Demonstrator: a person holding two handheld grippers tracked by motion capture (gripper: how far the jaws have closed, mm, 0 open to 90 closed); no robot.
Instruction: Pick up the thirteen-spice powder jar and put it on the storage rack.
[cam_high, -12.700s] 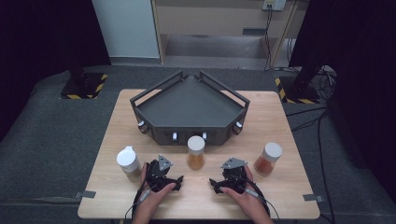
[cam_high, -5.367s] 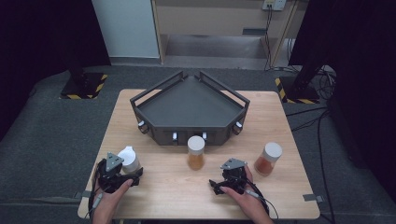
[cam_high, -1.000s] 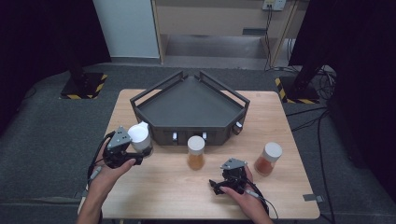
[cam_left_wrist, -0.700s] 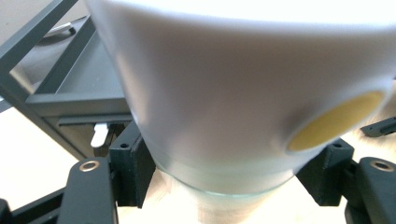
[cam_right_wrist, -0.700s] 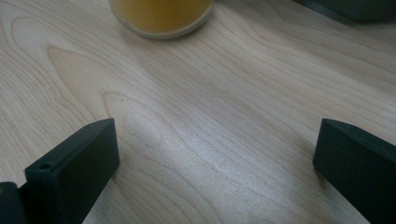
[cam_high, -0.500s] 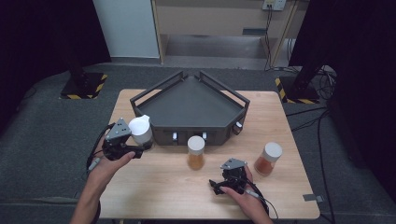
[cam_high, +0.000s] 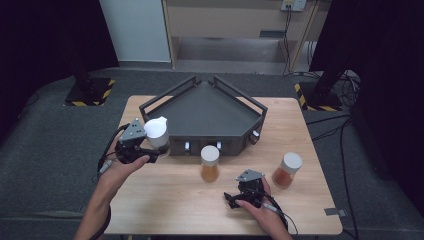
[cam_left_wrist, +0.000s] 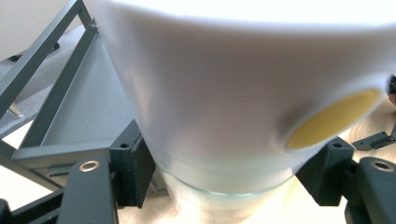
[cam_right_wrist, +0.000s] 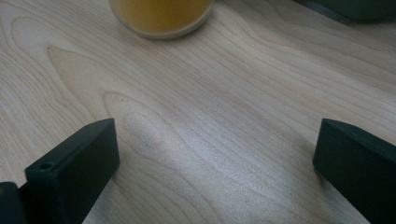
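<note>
We see a white-lidded jar (cam_high: 156, 132) tilted and held off the wooden table (cam_high: 165, 210) at the left front corner of the dark wedge-shaped tray (cam_high: 210, 112), its glass body pinched between the jaws of the left gripper (cam_high: 150, 150). An amber jar (cam_high: 209, 163) stands just before the tray, an orange-filled jar (cam_high: 287, 170) farther right. The right gripper (cam_high: 235, 197) rests on the table, jaws spread apart.

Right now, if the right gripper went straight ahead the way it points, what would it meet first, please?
Probably the white-lidded glass jar of yellow-orange contents, standing ahead and left of centre beyond the open right gripper; bare wooden table lies between.
</note>
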